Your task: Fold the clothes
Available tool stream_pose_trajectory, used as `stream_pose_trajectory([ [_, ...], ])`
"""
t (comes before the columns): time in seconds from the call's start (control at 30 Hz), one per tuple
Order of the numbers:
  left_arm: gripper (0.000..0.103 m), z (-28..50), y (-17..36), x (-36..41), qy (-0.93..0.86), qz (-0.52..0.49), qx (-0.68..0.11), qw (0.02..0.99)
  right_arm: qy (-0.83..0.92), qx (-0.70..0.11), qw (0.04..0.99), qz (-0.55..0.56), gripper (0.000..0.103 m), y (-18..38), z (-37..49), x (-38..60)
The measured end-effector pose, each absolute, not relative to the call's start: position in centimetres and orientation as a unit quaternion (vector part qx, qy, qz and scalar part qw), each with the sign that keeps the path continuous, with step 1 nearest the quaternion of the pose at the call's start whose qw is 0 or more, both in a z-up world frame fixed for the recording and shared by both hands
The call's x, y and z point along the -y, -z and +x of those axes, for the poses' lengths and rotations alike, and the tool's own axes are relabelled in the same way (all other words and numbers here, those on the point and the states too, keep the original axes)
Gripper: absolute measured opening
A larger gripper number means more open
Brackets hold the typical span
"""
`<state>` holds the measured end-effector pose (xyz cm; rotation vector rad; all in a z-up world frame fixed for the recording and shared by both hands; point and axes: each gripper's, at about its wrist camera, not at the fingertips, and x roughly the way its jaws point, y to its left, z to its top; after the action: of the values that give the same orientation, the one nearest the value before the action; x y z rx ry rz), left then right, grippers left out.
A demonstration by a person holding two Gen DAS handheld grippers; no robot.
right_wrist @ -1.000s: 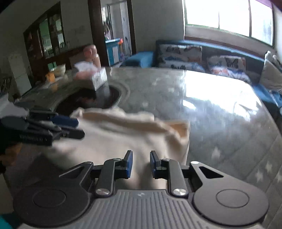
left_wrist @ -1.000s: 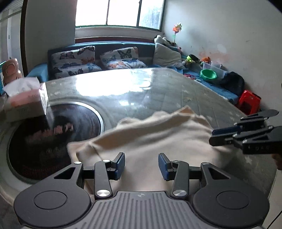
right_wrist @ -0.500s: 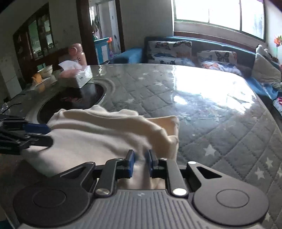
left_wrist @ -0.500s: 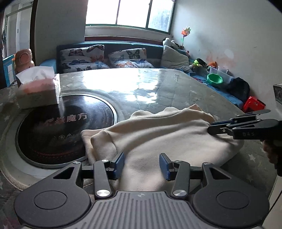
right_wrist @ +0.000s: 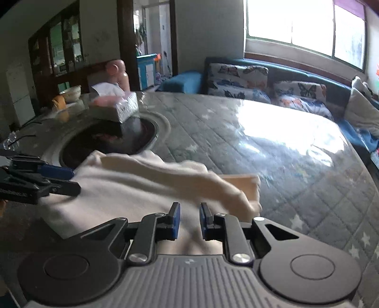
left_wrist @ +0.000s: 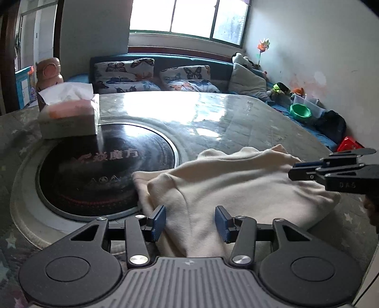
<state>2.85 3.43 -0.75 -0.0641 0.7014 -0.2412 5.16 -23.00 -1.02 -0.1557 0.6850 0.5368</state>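
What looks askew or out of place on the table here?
The cream garment is bunched, not flat, and its left edge overlaps the black round cooktop. A tissue box also sits partly over that cooktop's rim.

Round table [left_wrist: 248, 123] under quilted star-print cover and glossy clear sheet.

Set into the table, a black round cooktop [left_wrist: 104, 165] ringed in pale metal, printed with characters. At the cooktop's far edge, touching its rim, a tissue box [left_wrist: 68, 118] with white tissue sticking up; just behind the box, a pink bottle [left_wrist: 48, 72]. Beyond the table's far edge, a dark blue sofa [left_wrist: 220, 71] carrying two butterfly-print cushions [left_wrist: 124, 77] and a plain grey pillow [left_wrist: 247, 80]. Above the sofa, a bright window [left_wrist: 187, 16]. Right of the table, along the wall, a green bowl [left_wrist: 300, 111], a black bag [left_wrist: 331, 125], a red stool [left_wrist: 348, 143] and a paper pinwheel [left_wrist: 264, 45].
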Motion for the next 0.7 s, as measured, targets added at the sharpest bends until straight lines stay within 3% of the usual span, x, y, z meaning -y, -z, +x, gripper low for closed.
stream_pose_trajectory([
  [0.7,0.05,4.1,1.2,-3.0,0.104,-0.015,-0.343,0.933,-0.26,-0.348,0.896,-0.092,0.017,2.5,10.2,17.1],
])
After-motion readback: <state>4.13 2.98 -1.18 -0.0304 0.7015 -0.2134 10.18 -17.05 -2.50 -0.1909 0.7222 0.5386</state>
